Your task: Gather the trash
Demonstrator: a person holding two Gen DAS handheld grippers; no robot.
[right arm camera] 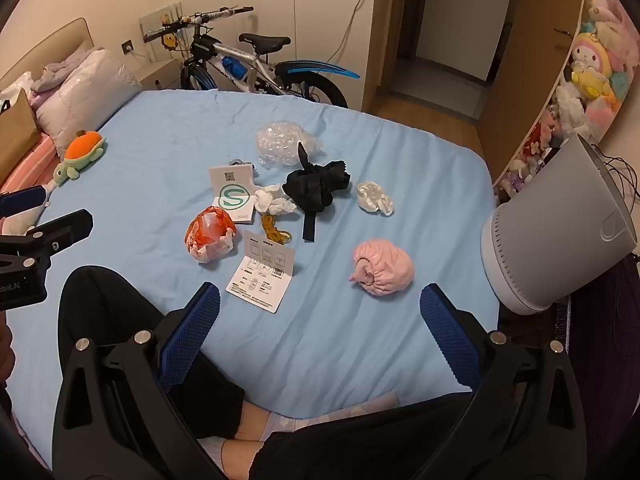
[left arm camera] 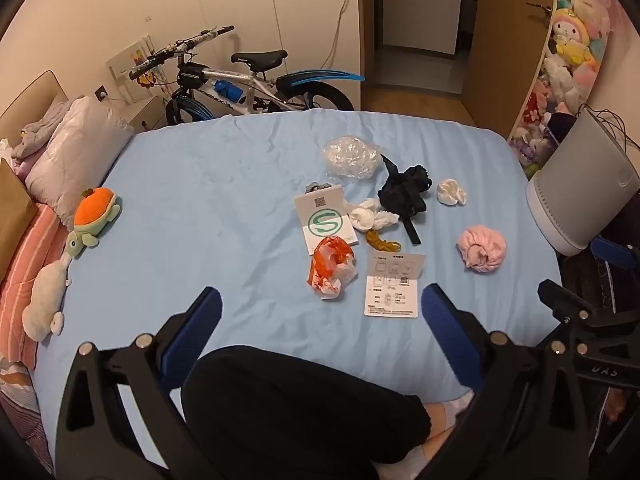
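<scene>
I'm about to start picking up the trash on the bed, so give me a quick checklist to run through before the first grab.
1. Left gripper open and empty: ok.
2. Right gripper open and empty: ok.
3. Grey bin within sight, at the bed's right edge: ok, but it is tilted and its opening is hidden, so whether it is ready to take trash: cannot tell.
4. Nearest trash unobstructed: ok, the pink wad lies alone on the sheet.
5. Orange wrapper free of the paper leaflet: ok, they lie side by side.
6. Plush turtle clear of the trash: ok.
</scene>
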